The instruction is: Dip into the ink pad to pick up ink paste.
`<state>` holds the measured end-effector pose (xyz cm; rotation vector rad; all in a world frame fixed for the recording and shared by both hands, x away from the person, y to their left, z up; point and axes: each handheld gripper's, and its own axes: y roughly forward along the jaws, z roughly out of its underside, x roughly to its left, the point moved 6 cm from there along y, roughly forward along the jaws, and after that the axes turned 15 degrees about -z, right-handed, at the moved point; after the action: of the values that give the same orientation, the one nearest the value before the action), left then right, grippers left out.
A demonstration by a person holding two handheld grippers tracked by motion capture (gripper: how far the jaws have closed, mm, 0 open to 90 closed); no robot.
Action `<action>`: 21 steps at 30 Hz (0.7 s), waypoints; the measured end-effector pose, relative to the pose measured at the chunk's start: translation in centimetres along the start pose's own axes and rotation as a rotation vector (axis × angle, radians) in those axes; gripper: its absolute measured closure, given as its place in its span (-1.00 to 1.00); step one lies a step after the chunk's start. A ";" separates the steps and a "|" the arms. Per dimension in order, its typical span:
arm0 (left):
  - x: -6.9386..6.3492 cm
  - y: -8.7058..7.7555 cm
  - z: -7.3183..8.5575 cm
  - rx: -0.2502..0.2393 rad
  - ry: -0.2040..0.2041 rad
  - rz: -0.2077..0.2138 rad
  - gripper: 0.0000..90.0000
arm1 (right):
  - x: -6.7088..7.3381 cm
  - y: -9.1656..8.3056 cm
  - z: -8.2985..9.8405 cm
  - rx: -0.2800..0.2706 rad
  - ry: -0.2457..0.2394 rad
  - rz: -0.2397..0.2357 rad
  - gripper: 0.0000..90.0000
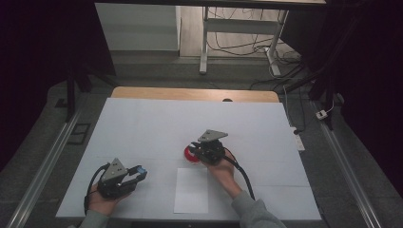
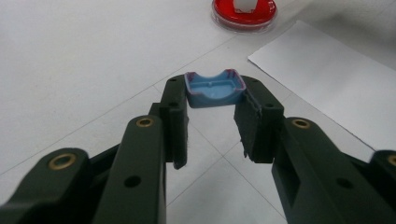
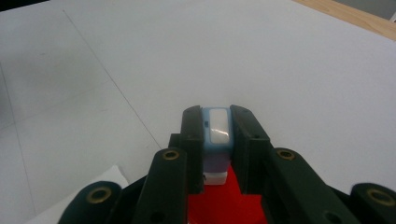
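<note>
Blue cap (image 2: 215,89) clamped in left gripper (image 2: 212,100); right gripper (image 3: 217,128) clamps pale-blue stamp (image 3: 217,135).

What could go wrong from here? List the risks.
The right hand-held gripper clamps a light-blue stamp over the red ink pad; a tilted press might ink it unevenly. The left hand-held gripper pinches the blue cap only at its tips, so it could slip out.
</note>
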<state>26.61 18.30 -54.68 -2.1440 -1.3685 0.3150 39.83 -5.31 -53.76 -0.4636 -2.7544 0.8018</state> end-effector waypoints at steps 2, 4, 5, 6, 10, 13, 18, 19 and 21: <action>0.0 0.0 0.0 0.000 -0.001 0.000 0.45 | 0.0 0.0 0.0 0.000 -0.004 0.002 0.68; 0.0 0.0 0.0 0.000 -0.001 0.000 0.45 | 0.0 0.0 0.0 0.001 -0.003 0.001 0.68; 0.0 0.0 0.0 0.000 -0.001 0.000 0.45 | 0.0 0.0 0.0 0.001 -0.002 0.001 0.68; 0.0 0.0 0.0 0.000 -0.001 0.000 0.45 | 0.0 0.0 0.0 0.000 -0.001 0.000 0.68; 0.1 0.0 0.0 0.001 -0.002 -0.002 0.45 | 0.0 0.1 0.0 0.001 -0.005 0.001 0.68; 0.0 0.0 0.0 0.001 0.000 -0.001 0.45 | 0.0 0.1 0.1 0.002 -0.004 0.000 0.68; 0.0 0.0 0.0 0.001 0.001 0.000 0.45 | 0.0 0.1 0.1 -0.001 0.005 -0.002 0.68; 0.0 0.0 0.0 0.001 0.000 0.000 0.45 | 0.0 0.1 0.1 0.000 0.004 -0.002 0.68; 0.0 0.0 0.0 0.000 -0.001 0.001 0.45 | 0.0 0.1 0.1 0.000 0.004 -0.002 0.68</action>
<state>26.62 18.30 -54.69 -2.1445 -1.3686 0.3166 39.86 -5.28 -53.90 -0.4616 -2.7510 0.7994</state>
